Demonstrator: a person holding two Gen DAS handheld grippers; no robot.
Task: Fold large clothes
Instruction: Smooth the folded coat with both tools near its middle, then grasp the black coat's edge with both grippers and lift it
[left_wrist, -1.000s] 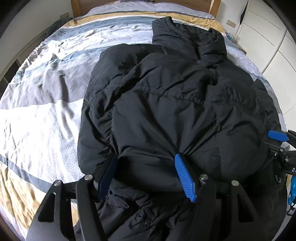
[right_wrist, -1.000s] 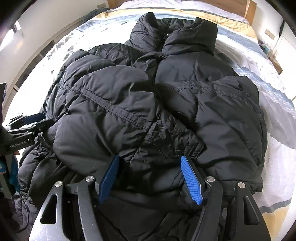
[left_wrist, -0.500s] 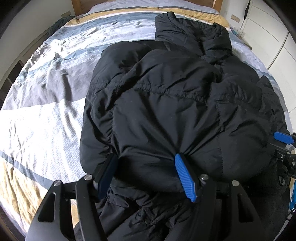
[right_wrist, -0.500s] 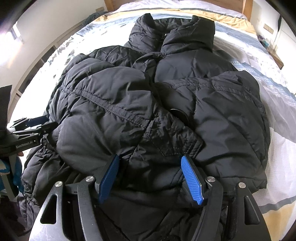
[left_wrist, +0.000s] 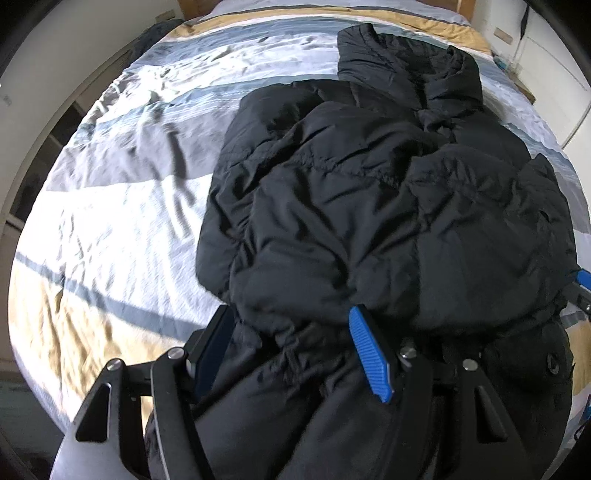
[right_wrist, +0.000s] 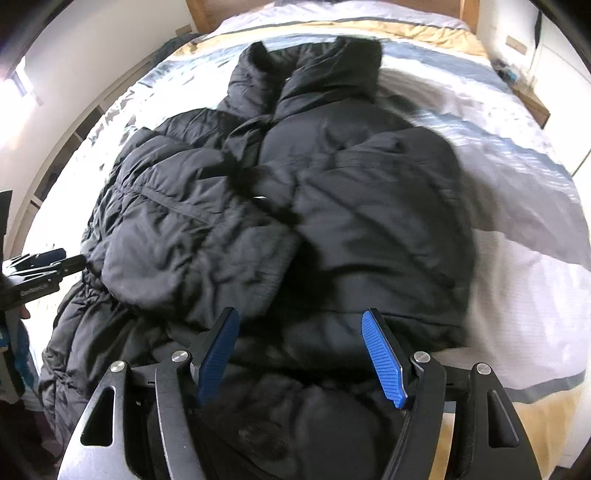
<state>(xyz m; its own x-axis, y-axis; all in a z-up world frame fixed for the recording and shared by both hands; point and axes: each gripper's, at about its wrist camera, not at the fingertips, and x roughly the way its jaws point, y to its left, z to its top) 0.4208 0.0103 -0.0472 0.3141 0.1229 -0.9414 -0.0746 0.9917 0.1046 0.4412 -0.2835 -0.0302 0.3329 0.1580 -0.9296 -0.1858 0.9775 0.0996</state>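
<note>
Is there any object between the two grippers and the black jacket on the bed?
Nothing visible stands between. The black jacket bulges directly between the fingers of the left gripper and of the right gripper; only the bed cover lies around it.

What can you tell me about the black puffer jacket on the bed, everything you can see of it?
The black puffer jacket is quilted, slightly shiny and thickly padded, with a tall stand-up collar at the far end. It lies crumpled on the striped duvet, sleeves folded in over the body. Its near hem bunches between the pads of the left gripper and the right gripper, which both straddle it. Whether they press on the fabric is unclear.
</note>
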